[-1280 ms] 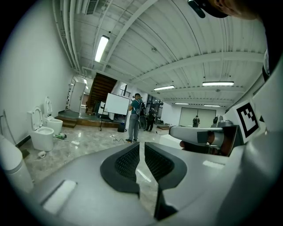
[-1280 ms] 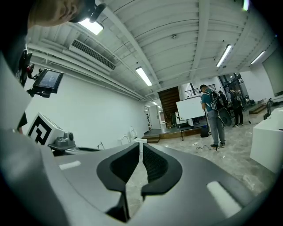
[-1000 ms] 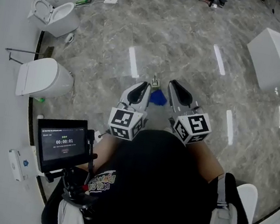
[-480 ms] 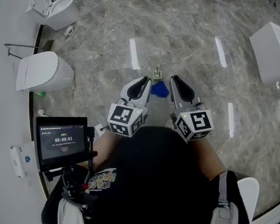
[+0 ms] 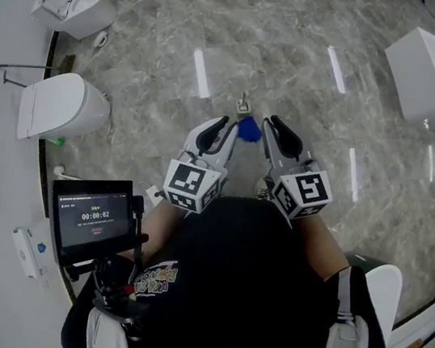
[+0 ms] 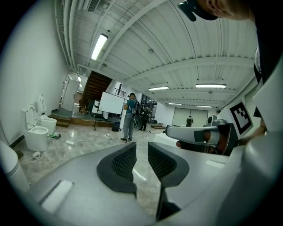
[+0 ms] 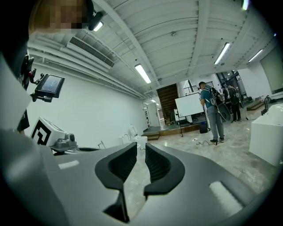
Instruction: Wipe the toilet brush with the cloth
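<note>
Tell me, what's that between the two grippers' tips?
A blue cloth on the marble floor, seen in the head view between the left gripper and the right gripper, whose empty jaws have just been opening.

Right gripper [image 7: 140, 153], jaws just been opening to a narrow gap, nothing between them, toilets [image 7: 138, 139] by white wall [image 7: 101, 110], person [image 7: 213, 112] beside whiteboard [image 7: 189, 106]

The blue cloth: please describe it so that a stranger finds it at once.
In the head view, look at the middle of the grey marble floor, away from the white toilets on the left. The blue cloth lies there beside a small pale object. It is the only blue thing on the floor.
</note>
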The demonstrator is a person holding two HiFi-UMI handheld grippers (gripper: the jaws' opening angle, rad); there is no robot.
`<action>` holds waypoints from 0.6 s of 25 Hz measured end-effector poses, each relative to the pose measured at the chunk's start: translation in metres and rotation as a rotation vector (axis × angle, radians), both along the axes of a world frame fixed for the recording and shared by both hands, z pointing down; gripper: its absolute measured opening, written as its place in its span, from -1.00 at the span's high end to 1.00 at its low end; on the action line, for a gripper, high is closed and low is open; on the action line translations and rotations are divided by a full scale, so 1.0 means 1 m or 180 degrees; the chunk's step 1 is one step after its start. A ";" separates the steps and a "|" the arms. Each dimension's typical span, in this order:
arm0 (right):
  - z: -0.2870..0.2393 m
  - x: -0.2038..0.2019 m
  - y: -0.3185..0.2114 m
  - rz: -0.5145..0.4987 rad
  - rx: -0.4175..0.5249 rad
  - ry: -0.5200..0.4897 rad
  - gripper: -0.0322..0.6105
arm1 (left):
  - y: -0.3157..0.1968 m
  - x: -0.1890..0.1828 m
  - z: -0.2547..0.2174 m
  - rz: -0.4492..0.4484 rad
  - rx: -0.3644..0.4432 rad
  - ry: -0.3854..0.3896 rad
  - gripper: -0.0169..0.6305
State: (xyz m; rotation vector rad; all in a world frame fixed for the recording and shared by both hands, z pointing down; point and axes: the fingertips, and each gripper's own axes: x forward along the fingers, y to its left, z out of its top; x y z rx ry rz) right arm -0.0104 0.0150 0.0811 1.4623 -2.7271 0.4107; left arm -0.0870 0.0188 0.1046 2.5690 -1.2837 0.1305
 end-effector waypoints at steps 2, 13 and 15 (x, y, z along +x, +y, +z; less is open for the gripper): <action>0.004 -0.001 0.004 0.0022 -0.0018 -0.0004 0.69 | 0.004 0.001 0.004 0.0067 -0.0020 -0.0010 0.67; 0.014 0.001 0.031 0.0152 -0.0139 0.0034 0.68 | 0.019 0.002 0.011 0.0189 -0.0217 0.0037 0.66; 0.015 0.003 0.034 0.0163 -0.0169 0.0048 0.68 | 0.022 0.001 0.014 0.0186 -0.0247 0.0057 0.66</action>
